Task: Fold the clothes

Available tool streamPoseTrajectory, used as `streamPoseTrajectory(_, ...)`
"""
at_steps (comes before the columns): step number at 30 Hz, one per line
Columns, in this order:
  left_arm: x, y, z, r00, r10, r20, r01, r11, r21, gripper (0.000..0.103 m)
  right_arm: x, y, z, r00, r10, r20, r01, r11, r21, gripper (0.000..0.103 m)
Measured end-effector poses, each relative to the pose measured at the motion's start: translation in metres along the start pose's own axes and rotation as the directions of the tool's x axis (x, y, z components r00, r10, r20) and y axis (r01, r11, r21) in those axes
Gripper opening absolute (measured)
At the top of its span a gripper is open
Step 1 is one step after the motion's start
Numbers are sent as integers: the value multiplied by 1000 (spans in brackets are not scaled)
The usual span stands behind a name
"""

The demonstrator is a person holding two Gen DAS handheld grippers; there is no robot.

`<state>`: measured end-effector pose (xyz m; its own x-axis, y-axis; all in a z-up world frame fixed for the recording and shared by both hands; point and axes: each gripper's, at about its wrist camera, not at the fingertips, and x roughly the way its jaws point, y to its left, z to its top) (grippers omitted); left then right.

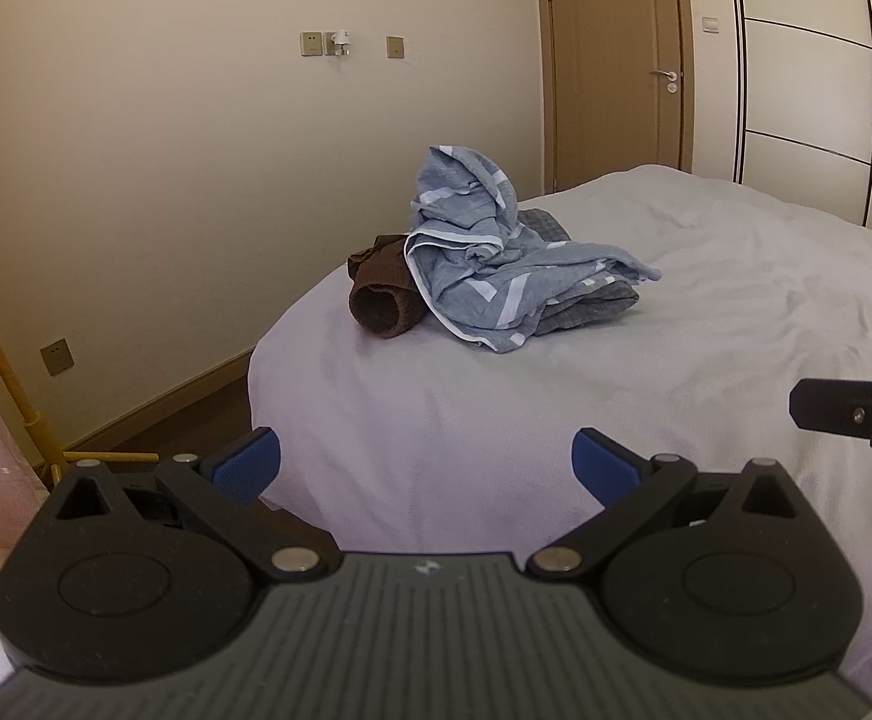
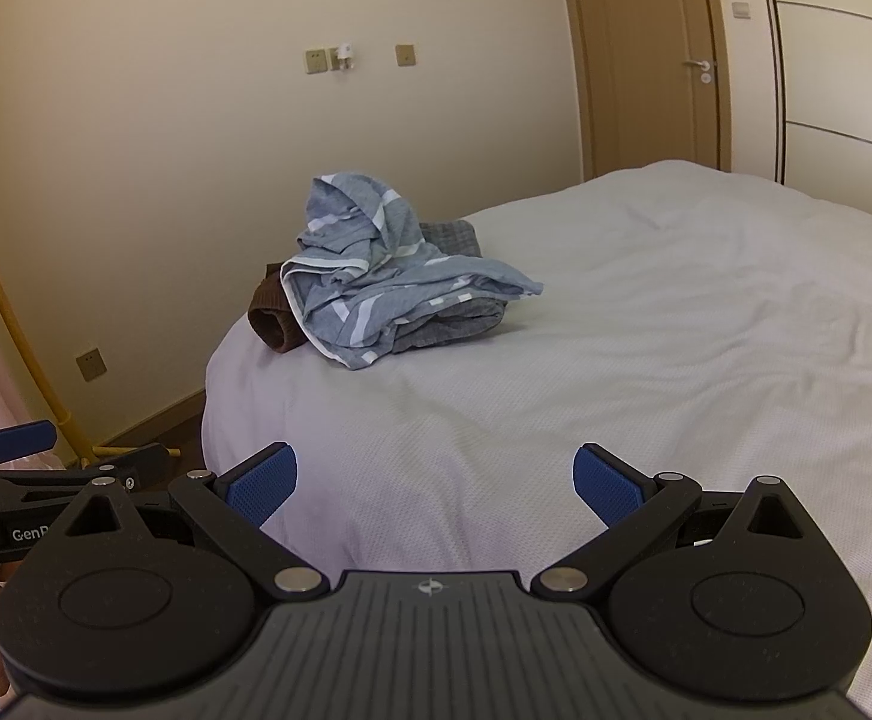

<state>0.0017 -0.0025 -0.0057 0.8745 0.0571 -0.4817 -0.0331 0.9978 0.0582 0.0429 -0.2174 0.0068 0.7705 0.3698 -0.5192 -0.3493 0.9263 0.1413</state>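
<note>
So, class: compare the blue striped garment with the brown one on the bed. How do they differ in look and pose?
The blue striped garment is pale blue with white bands; the brown garment is plain dark brown. The blue one is heaped high on top of the pile; the brown one lies low at the pile's left edge, partly under the blue one. The blue one shows far more cloth. Both lie unfolded on the bed, untouched by either gripper.
</note>
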Motion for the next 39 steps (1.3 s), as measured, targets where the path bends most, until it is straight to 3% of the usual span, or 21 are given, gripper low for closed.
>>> streamPoseTrajectory(26,6,-2,1,1000,-8,-13,8,1000,-1,102,8,-1,1,1000,3,-15,-3,1000,-4,101)
streamPoseTrajectory(28,7,-2,1,998,56,-21,-56,998,-35,102,9,-2,1,1000,4,-18,-4,1000,-5,101)
streamPoseTrajectory(39,25,-3,-1,997,57,-47,-58,998,-32,102,25,-6,-1,999,5,-43,-5,1000,3,101)
